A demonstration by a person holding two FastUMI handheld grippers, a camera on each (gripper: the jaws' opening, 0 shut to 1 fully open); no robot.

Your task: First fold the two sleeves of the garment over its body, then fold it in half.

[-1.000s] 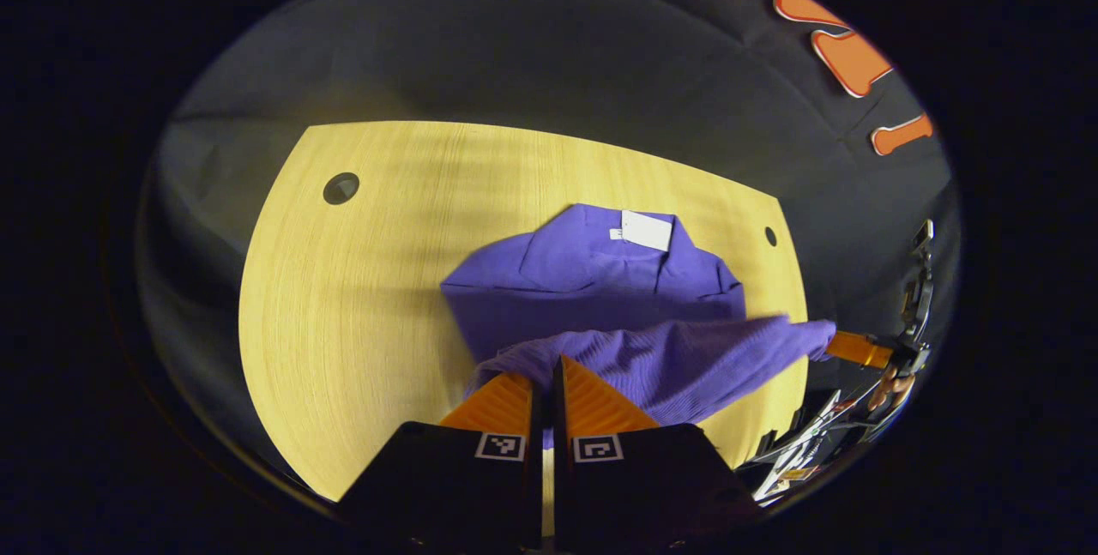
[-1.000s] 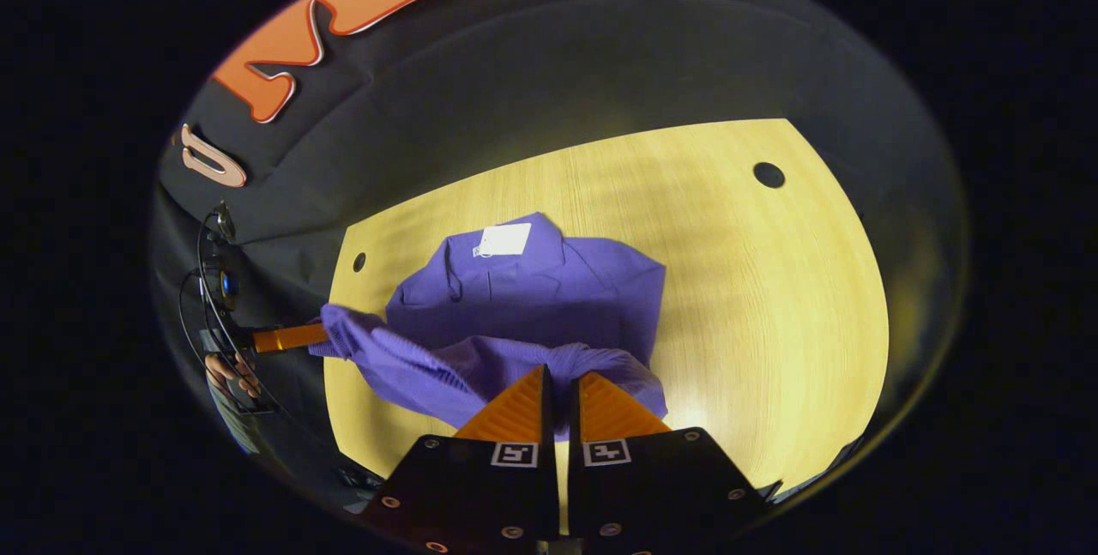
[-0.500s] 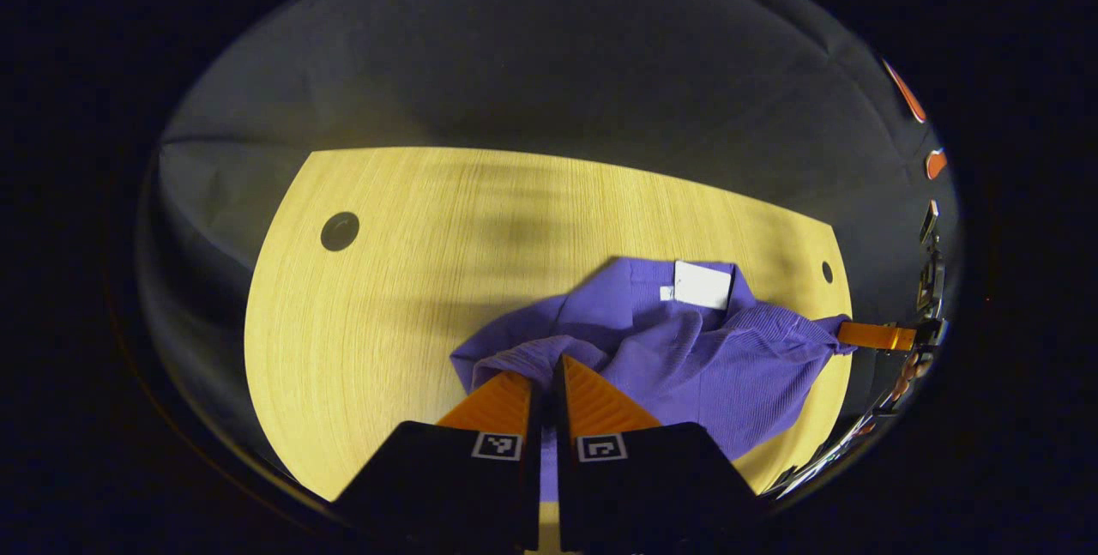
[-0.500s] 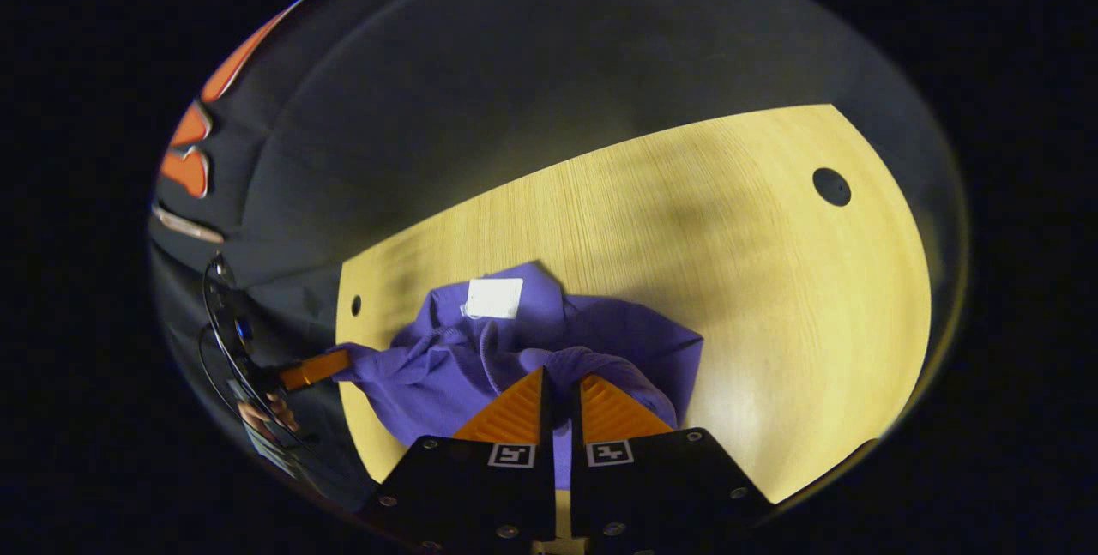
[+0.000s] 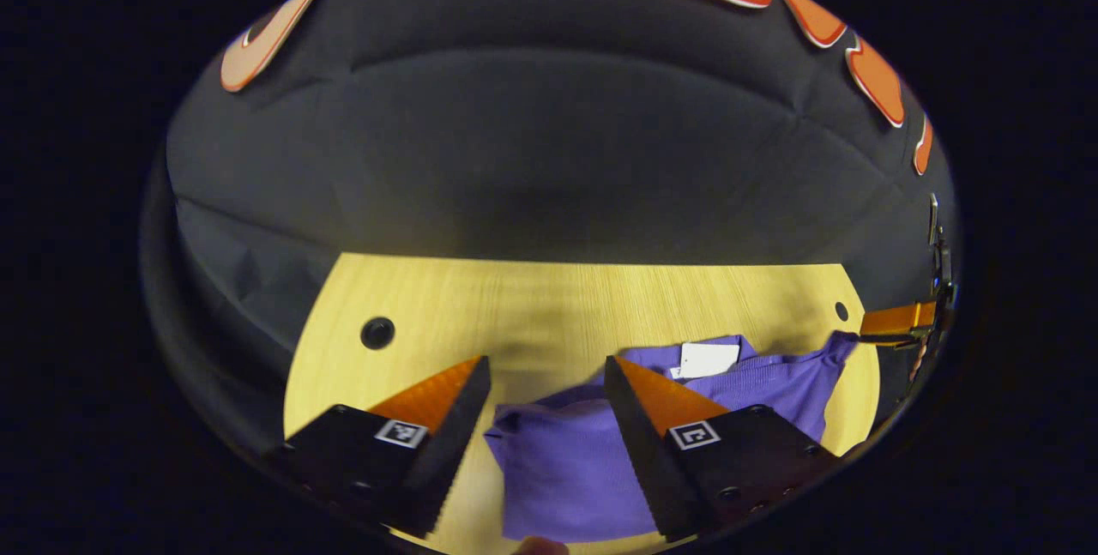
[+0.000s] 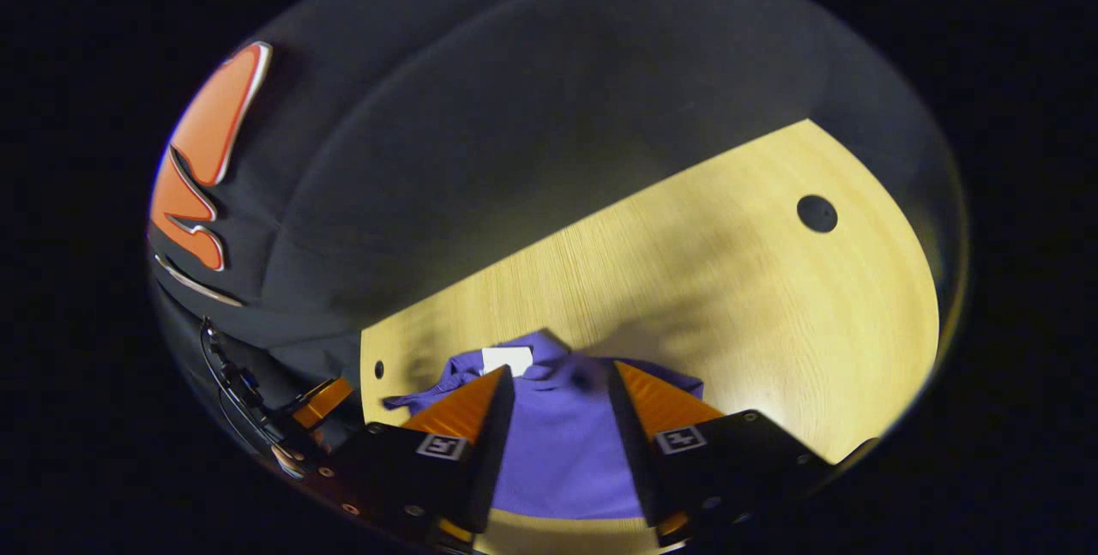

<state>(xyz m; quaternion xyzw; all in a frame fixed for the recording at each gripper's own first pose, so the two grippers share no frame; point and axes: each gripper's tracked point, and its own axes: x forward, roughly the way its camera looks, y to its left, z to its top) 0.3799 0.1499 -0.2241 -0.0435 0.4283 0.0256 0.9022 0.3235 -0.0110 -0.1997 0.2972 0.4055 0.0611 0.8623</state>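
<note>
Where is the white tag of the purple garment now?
In the left gripper view the white tag lies at the far edge of the purple garment on the table, beyond the right finger.

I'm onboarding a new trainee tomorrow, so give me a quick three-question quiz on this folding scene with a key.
1. True or false: the left gripper has its jaws shut on the purple knit garment.
2. The white tag lies on: A) the pale wooden table B) the garment C) the booth wall.
3. Fill in: the right gripper's jaws stand ____.

Key: 1 false, they are apart above the cloth; 2 B; 3 open.
</note>
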